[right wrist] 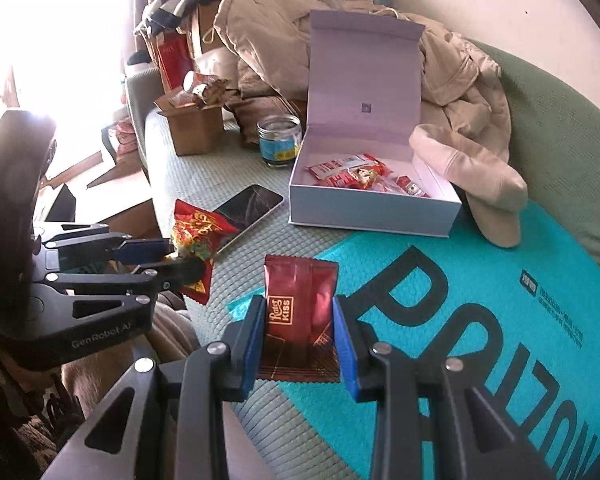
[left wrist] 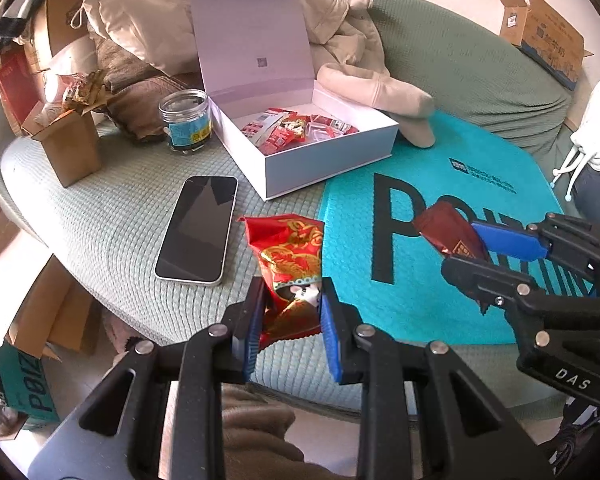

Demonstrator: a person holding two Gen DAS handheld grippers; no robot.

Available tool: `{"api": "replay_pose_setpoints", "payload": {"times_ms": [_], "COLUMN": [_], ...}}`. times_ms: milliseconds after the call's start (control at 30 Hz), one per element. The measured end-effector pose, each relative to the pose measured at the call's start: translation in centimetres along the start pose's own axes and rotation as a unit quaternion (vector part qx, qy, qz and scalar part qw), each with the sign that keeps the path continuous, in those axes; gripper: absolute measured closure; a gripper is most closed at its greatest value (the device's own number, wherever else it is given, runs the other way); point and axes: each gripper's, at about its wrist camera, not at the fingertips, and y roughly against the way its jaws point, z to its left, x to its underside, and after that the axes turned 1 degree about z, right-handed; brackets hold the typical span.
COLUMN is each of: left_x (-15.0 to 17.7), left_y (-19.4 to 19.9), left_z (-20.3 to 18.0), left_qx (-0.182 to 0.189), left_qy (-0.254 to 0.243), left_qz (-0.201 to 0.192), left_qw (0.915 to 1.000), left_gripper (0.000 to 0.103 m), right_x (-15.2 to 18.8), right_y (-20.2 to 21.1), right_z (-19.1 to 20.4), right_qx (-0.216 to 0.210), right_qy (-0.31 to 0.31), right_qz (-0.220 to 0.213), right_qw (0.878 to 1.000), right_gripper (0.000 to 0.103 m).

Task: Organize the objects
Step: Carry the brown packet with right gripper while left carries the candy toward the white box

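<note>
Both pairs of fingers were closed on snack packets. The left gripper (left wrist: 290, 312) pinched a bright red and gold packet (left wrist: 290, 264) by its lower part, so most of the wrapper stood free beyond the fingertips. The right gripper (right wrist: 300, 332) squeezed a dark red packet (right wrist: 300, 308) across its width, with the top edge past the fingertips.

Ahead of both pairs of fingers, well apart, sat an open white box (left wrist: 320, 160) already holding red packets, its lid standing upright behind.

Judging from this, the likely trouble was slippage: both wrappers looked glossy and crinkly, and the left grip sat near one end, so that packet could twist or slide out on the way. The upright lid could be knocked if a packet came in high.

Just beyond the left fingers and to their left lay a phone (left wrist: 198, 228), close enough to be brushed. A jar (left wrist: 186, 122) stood beside the box's left wall and a beige cap (left wrist: 400, 108) pressed against its right side, leaving the near wall as the open approach. The teal mat (left wrist: 420, 280) beneath the right fingers offered free room.
</note>
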Motion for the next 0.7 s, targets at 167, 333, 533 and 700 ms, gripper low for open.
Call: {"api": "replay_pose_setpoints", "payload": {"times_ms": [167, 333, 533, 700], "left_x": [-0.1, -0.9, -3.0, -5.4], "left_y": [0.4, -0.1, -1.3, -2.8], "left_z": [-1.0, -1.9, -1.6, -0.2], "left_qx": [0.000, 0.008, 0.015, 0.012], "left_qy": [-0.006, -0.017, -0.030, -0.040], "left_qz": [-0.001, 0.003, 0.003, 0.000], "left_qw": [1.0000, 0.9998, 0.9994, 0.9991], "left_gripper": [0.078, 0.078, 0.078, 0.078], "right_x": [0.5, 0.0, -2.0, -4.3], "right_y": [1.2, 1.6, 0.8, -1.0], "right_z": [-0.3, -1.0, -1.9, -2.6], "right_qx": [-0.008, -0.006, 0.002, 0.006], "right_qy": [-0.003, -0.001, -0.006, -0.005], "right_qz": [-0.002, -0.007, -0.014, -0.016], "right_qw": [1.000, 1.000, 1.000, 1.000], "right_gripper": [0.070, 0.070, 0.070, 0.070]}}
